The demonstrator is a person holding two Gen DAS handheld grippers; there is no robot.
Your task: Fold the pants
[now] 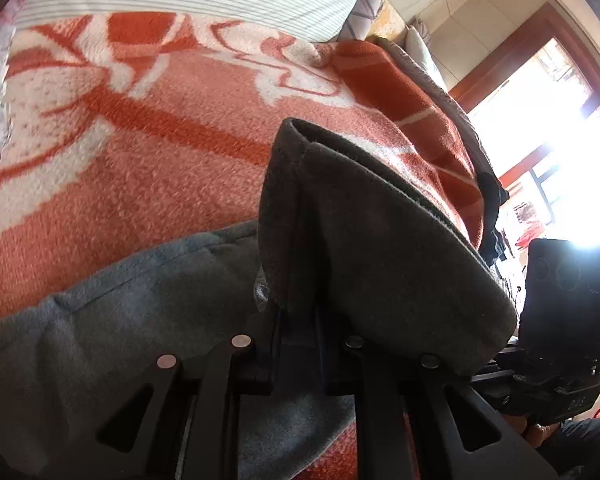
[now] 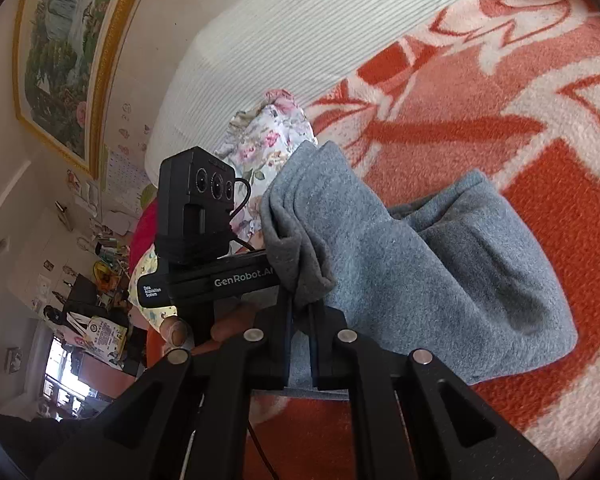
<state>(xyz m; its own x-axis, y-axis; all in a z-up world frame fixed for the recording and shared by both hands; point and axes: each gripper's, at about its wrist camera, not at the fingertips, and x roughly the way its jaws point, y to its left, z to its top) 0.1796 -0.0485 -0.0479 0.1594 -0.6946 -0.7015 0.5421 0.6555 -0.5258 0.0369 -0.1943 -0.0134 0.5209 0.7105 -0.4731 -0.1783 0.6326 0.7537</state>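
1. Grey pants (image 2: 432, 264) lie on the orange-and-white blanket (image 2: 540, 168), bunched and doubled over, with one end lifted off it.
2. Left gripper (image 1: 296, 320): jaws narrow, pinching a raised fold of the pants; cloth drapes over the fingers.
3. Right gripper (image 2: 300, 312): jaws nearly together, clamped on a gathered edge of the pants.
4. Judgement: a fold is in progress, not laid down. Lower the lifted end onto the pants, flatten, release.
5. Striped bedding (image 2: 300, 40) lies beyond the blanket.

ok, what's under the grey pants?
Under the grey pants lies the orange-and-white blanket, showing all around them. The stretch directly beneath the fabric is covered, so anything lying there can't be seen.
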